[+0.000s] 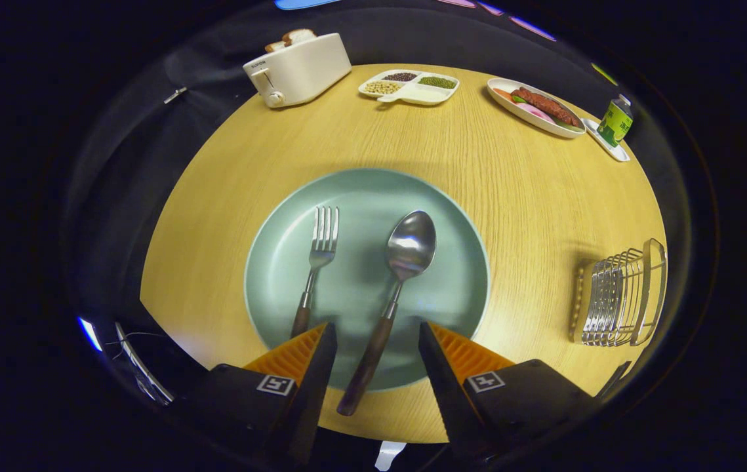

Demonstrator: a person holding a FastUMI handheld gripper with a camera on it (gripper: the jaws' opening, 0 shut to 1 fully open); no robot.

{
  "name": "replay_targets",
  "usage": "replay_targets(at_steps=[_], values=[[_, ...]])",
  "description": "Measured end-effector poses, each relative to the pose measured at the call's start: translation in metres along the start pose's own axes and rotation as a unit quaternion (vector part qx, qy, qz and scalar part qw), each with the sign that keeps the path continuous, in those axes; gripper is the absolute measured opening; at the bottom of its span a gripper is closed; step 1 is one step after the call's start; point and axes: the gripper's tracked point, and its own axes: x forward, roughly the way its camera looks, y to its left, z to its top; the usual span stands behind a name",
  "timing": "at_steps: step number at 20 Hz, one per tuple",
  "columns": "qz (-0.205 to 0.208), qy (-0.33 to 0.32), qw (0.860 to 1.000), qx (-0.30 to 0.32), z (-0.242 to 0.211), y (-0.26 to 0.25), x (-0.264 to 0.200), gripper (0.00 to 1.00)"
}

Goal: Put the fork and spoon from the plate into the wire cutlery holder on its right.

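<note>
Spoon lined up for the first pick

Spoon (394,288) and fork (316,272) lie side by side on the pale green plate (452,255), bowl and tines pointing away from the camera, dark handles toward it. The fork is on the left, the spoon on the right, close but not touching. The spoon's handle runs over the plate's near rim and ends on the tabletop (530,196), right between the two fingers of the tool (378,335). The fork's handle end sits just beside the left finger.

The tool is spread wide and grips nothing; neither finger touches the spoon handle, which lies in the gap with room on both sides.

The wire cutlery holder (619,295) stands on the tabletop to the plate's right, well apart from it. At the far side are a toaster (298,69) with bread in it, a divided dish (409,87) of beans, an oval food plate (536,108) and a small bottle (614,121).

Neither utensil has been moved yet, so the work looks to be at its start: the approach to the spoon. The next move probably calls for lowering onto the handle, closing both fingers squarely on it, lifting clear of the rim, then carrying it right to the holder.
</note>
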Motion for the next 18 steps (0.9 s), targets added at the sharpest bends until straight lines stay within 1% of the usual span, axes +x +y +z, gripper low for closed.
replay_targets(at_steps=[1,2,3,4,5,6,8,9,10,13,18], values=[[-0.002,0.005,1.0,0.001,-0.001,0.0,0.003,0.76],[-0.002,0.011,1.0,0.005,-0.003,0.0,0.007,0.66],[-0.003,0.018,1.0,0.01,-0.006,-0.001,0.009,0.58],[0.001,0.01,1.0,0.016,0.0,0.001,0.008,0.48],[0.001,0.021,1.0,0.014,-0.003,0.0,0.01,0.48],[-0.002,0.017,1.0,0.015,0.002,-0.003,0.009,0.49],[-0.011,0.024,0.999,0.027,0.0,-0.007,0.007,0.23],[-0.008,0.026,0.999,0.033,0.0,-0.01,0.011,0.22],[0.003,0.036,0.999,0.034,-0.004,-0.006,0.009,0.13],[0.016,0.037,0.999,0.014,-0.005,-0.007,0.008,0.06],[0.024,0.022,0.999,0.007,0.001,-0.015,-0.014,0.06]])
